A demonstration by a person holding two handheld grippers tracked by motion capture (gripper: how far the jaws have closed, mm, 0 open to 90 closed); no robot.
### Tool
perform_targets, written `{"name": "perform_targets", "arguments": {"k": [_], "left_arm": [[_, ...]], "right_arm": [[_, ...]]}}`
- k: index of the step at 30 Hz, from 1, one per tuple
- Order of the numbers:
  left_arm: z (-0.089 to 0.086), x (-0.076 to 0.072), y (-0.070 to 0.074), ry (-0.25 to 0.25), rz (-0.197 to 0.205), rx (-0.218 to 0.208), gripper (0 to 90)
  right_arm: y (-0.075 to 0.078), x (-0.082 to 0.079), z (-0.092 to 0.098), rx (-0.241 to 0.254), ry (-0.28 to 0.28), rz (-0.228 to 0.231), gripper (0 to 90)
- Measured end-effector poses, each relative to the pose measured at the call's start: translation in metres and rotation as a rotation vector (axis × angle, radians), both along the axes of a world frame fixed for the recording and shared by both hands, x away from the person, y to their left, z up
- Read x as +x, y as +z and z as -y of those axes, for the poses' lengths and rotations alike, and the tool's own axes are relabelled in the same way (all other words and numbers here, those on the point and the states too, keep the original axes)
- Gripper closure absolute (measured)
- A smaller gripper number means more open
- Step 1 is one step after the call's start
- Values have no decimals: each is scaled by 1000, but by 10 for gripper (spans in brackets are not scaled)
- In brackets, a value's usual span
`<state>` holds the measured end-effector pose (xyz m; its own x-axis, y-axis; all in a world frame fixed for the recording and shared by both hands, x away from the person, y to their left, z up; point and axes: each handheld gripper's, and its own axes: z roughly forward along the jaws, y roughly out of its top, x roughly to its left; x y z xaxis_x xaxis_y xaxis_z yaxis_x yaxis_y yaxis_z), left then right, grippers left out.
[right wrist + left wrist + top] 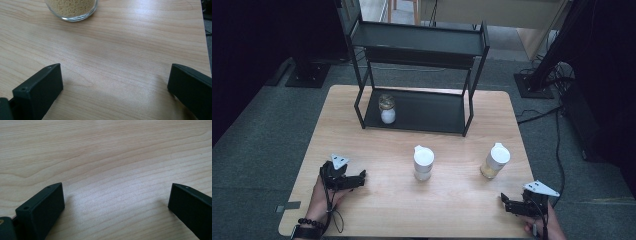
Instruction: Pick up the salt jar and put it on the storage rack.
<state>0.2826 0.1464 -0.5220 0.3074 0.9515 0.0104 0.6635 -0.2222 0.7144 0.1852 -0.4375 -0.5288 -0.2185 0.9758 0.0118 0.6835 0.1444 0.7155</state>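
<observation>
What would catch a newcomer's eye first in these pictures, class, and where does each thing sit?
First, the black two-tier rack at the far edge of the wooden table, with a small jar on its lower shelf. Next, two white-lidded jars on the open wood: the middle jar and the grain-filled jar to its right. Near the front corners rest the left hand-held gripper and the right hand-held gripper, jaws apart, empty.

No readable text, label, brand, number or sign anywhere. The white-lidded jars [423, 162] [495, 160] on the counter [377, 150] carry no legible print; the jar [387, 109] on the shelf rack [422, 111] is too small and blurred to tell. Tool surfaces bear no markings.
</observation>
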Motion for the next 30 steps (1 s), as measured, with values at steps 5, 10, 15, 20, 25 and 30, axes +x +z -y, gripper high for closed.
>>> {"name": "perform_targets", "arguments": {"k": [5, 10, 15, 20, 25, 30], "left_arm": [[-3, -4, 0, 6, 1, -1, 7], [-6, -8, 0, 4, 0, -3, 6], [-9, -11, 0, 9, 0, 0, 6], [-17, -19, 0, 13, 0, 1, 6], [-22, -23, 0, 21, 0, 0, 7], [-25, -26, 0, 13, -1, 1, 6]], "right_arm": [[0, 0, 0, 0, 0, 0, 0], [0, 0, 0, 1, 0, 0, 0], [0, 0, 0, 0, 0, 0, 0], [0, 0, 0, 0, 0, 0, 0], [0, 0, 0, 0, 0, 0, 0], [0, 0, 0, 0, 0, 0, 0]]}}
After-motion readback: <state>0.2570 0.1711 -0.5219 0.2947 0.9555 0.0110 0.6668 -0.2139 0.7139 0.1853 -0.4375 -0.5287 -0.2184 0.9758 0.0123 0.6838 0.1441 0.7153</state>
